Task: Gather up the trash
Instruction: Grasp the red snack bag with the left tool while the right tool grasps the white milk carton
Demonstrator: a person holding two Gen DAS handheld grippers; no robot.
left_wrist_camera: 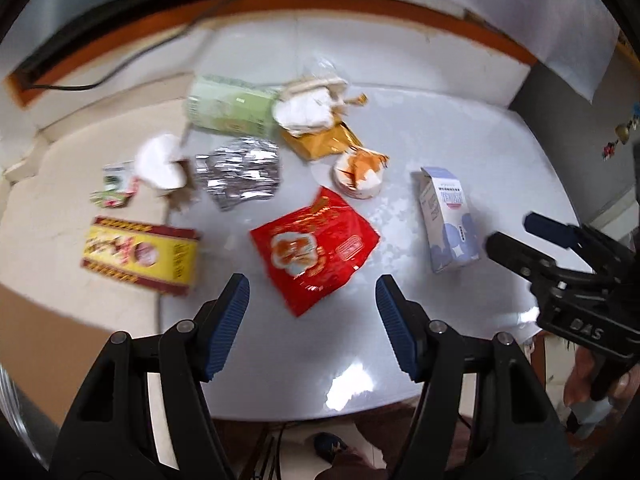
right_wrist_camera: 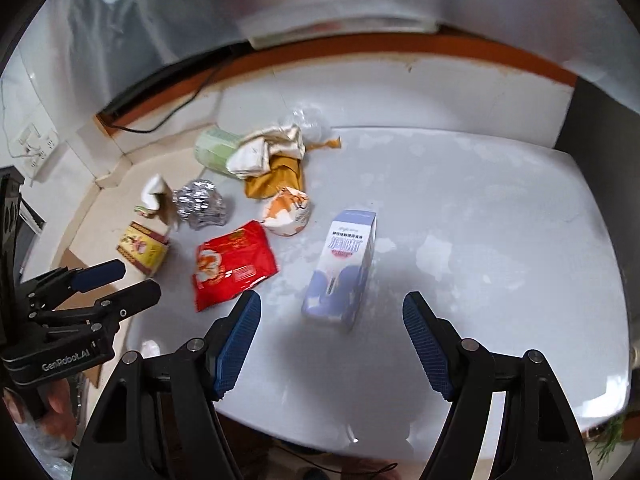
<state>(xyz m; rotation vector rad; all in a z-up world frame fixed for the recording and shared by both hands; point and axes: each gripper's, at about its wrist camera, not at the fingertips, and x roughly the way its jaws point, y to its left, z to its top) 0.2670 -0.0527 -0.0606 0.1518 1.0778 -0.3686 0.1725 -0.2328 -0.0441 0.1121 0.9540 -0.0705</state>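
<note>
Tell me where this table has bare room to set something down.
Bare room lies on the table to the right of the blue-and-white carton, out to the rim, and along the near edge below the red packet. The far left is crowded: green box, foil, wrappers, yellow box.

Blurred trash litters white table — wrappers, perhaps.

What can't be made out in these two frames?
- Yellow box: print unreadable in the left wrist view, motion blur.
- Green pack: half covered by crumpled paper in the right wrist view.
- Small wrapper: smeared, contents unclear.
- Any trash bin: in neither view.
</note>
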